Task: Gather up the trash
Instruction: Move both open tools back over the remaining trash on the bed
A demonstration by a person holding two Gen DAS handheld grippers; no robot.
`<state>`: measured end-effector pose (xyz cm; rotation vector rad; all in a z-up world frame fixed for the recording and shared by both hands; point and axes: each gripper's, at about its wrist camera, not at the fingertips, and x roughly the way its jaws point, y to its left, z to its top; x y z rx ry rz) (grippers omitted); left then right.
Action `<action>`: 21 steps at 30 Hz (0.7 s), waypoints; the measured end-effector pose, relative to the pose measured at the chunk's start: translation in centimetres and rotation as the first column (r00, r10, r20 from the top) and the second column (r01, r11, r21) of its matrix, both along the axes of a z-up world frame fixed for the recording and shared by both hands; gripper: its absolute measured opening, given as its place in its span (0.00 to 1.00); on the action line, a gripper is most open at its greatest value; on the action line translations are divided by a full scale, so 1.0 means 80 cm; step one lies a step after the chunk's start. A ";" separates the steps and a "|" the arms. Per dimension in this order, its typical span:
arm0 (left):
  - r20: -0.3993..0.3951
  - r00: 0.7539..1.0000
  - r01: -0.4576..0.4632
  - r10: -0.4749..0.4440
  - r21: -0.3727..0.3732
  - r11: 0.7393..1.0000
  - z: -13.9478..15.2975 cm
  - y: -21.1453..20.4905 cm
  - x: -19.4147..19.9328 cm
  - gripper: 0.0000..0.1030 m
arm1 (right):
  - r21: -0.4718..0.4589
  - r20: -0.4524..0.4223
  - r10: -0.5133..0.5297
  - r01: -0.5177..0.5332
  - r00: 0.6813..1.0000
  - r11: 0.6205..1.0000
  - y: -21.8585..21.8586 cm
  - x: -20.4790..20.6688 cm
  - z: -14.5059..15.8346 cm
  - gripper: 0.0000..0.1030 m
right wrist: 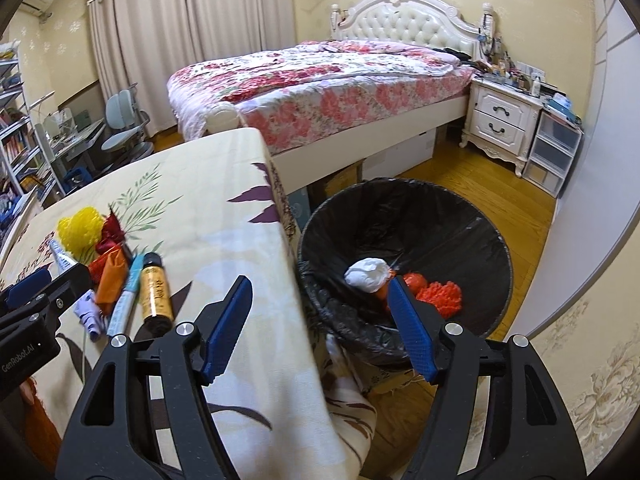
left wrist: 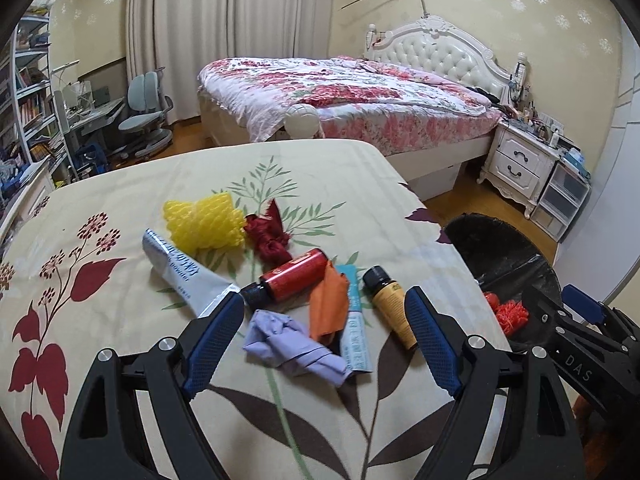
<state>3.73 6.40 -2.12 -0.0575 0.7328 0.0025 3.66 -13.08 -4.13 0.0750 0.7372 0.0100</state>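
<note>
Several bits of trash lie before us on the leaf-printed tablecloth (left wrist: 100, 208): a yellow foam net (left wrist: 204, 222), a dark red ribbon (left wrist: 270, 236), a grey tube (left wrist: 180, 272), a red bottle (left wrist: 292, 278), an orange scrap (left wrist: 328, 304), a teal-and-white tube (left wrist: 356, 324), an amber bottle (left wrist: 390, 304) and a crumpled lilac paper (left wrist: 296, 346). Our left gripper (left wrist: 324, 340) hangs over the pile, jaws apart, holding nothing. Our right gripper (right wrist: 320, 326) spans the table edge, jaws apart and empty. Beside the table, the black-lined bin (right wrist: 404, 216) already holds a white wad (right wrist: 366, 274) and orange-red netting (right wrist: 438, 294).
</note>
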 end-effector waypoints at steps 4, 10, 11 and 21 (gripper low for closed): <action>-0.009 1.000 -0.024 0.024 0.004 1.000 -0.007 0.017 -0.007 0.80 | 0.001 0.000 0.026 -0.026 1.000 1.000 0.014 -0.001 -0.001 0.67; -0.050 0.998 -0.039 0.039 0.011 0.999 -0.024 0.027 -0.005 0.80 | 0.006 -0.009 0.040 -0.040 0.999 0.999 0.022 0.000 -0.005 0.67; -0.056 0.998 -0.039 0.039 0.012 0.999 -0.027 0.029 -0.006 0.80 | 0.007 -0.011 0.041 -0.041 0.999 0.999 0.022 0.000 -0.006 0.67; -0.094 0.993 -0.064 0.066 0.019 0.998 -0.040 0.051 -0.011 0.80 | 0.024 -0.027 0.058 -0.057 0.998 0.998 0.028 0.002 -0.014 0.67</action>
